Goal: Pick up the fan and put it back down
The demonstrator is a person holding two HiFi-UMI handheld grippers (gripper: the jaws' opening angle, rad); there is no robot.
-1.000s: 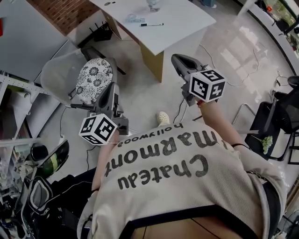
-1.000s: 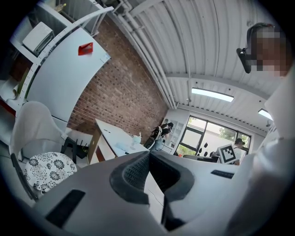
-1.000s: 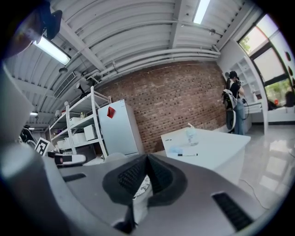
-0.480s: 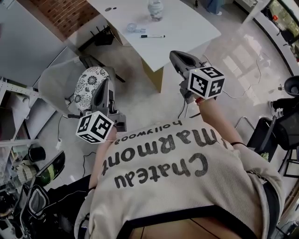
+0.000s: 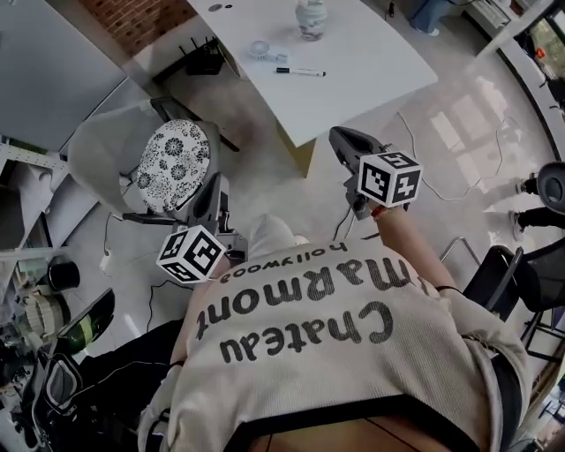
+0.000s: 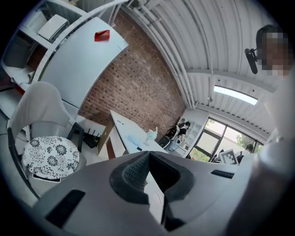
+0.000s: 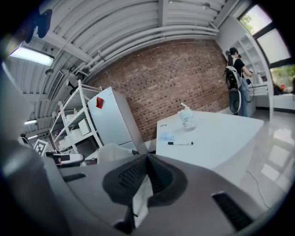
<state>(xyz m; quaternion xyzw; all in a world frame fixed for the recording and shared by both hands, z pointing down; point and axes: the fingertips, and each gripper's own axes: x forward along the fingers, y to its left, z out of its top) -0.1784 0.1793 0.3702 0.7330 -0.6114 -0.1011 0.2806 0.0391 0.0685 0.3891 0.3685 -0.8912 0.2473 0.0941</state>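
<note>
While both hang above floor mid-frame, left gripper (image 5: 214, 187) and right gripper (image 5: 341, 139) show fingers closed together, empty. Small pale item (image 5: 311, 16) stands on white table (image 5: 380, 62), top centre; cannot tell whether fan.

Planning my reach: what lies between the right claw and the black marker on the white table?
Just bare white tabletop; the right gripper view shows nothing between the right claw and the marker.

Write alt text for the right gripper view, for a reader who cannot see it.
The right gripper points, jaws shut and empty, toward a white table that carries a black marker pen and a small pale object, too small to identify. Behind the table are a brick wall and, at far right, a person standing.
</note>
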